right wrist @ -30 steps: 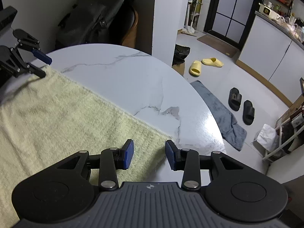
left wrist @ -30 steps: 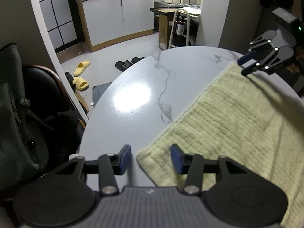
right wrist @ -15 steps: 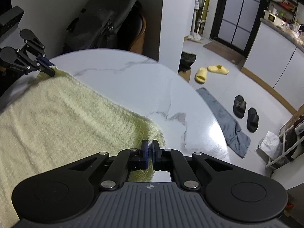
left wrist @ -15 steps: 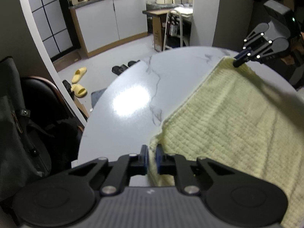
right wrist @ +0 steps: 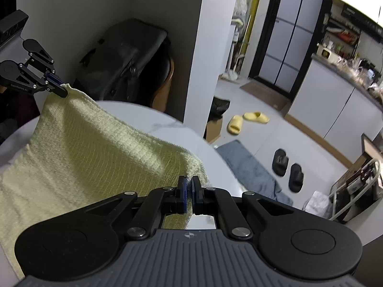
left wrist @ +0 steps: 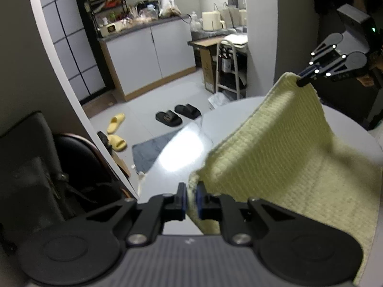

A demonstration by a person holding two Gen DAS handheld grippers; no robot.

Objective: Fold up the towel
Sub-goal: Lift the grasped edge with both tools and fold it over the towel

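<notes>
Towel [left wrist: 282,148] edge now lifted off table [left wrist: 167,165], corners in both claws.

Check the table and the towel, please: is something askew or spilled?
Nothing stands out. The yellow towel hangs evenly by two corners between the left gripper and right gripper, above the clean marble table.

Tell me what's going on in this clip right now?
A person is folding a pale yellow towel on a round marble table, using a handheld gripper in each hand. The left gripper is shut on one corner of the towel and the right gripper is shut on the neighbouring corner. That edge is held up off the table between them, while the rest of the towel slopes down and lies on the tabletop. The fold itself is not yet made.
</notes>
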